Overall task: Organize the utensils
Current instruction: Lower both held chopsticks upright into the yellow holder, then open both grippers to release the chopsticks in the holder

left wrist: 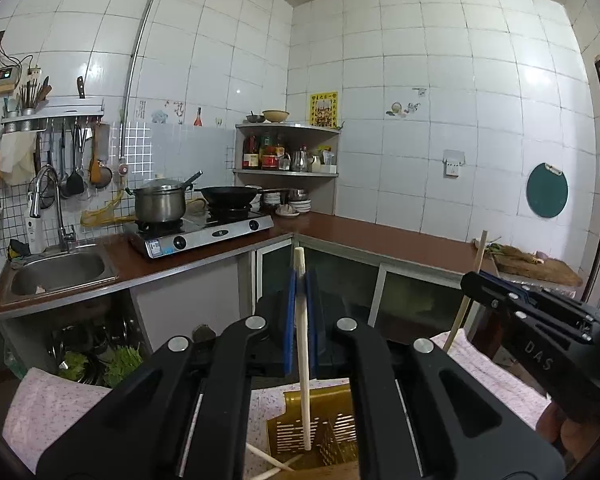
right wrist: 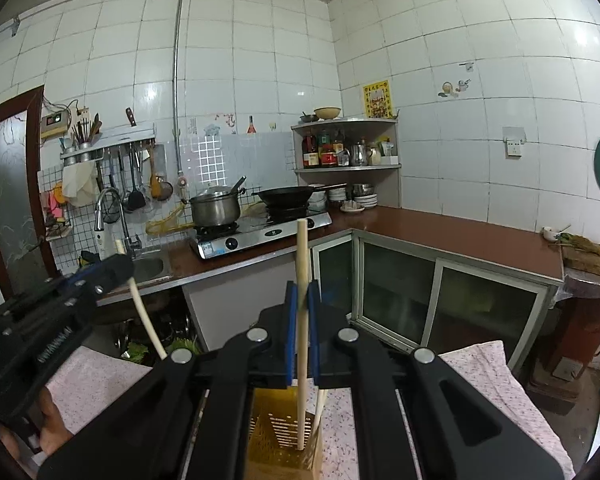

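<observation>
Your left gripper (left wrist: 300,280) and right gripper (right wrist: 302,292) were black, silver-bolted, with blue pads (left wrist: 290,320); one bore "DAS".

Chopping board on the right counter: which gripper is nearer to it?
Right. The right gripper is over on the chopping board's side; the left gripper is farther away, toward the sink.

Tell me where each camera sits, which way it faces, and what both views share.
Left wrist: on the left gripper, facing the sink and stove; its fingers clamp a chopstick; the right gripper shows at right.
Right wrist: on the right gripper, facing the same corner; its fingers clamp a chopstick; the left gripper shows at left.
Shared: stove, sink, holder.
</observation>
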The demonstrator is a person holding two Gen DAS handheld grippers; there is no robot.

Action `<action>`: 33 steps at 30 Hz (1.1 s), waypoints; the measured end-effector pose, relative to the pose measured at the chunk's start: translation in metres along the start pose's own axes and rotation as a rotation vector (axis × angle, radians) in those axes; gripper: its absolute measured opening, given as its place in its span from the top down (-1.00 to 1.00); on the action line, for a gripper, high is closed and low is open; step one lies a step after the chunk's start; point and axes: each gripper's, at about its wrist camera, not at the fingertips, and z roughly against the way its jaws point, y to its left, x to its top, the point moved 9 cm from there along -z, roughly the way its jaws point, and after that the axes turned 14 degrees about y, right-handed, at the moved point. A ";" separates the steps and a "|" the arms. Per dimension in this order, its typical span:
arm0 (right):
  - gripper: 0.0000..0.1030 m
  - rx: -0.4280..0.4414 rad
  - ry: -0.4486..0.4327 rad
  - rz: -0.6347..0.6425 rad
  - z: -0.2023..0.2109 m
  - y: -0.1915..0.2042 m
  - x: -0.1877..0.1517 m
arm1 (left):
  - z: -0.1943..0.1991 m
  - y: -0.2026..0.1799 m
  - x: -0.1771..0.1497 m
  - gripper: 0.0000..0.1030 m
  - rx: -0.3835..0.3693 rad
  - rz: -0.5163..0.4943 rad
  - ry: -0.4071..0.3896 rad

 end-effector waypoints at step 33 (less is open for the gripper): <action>0.66 0.041 0.190 0.010 -0.036 -0.005 -0.112 | -0.012 0.026 -0.118 -0.02 0.052 0.006 0.123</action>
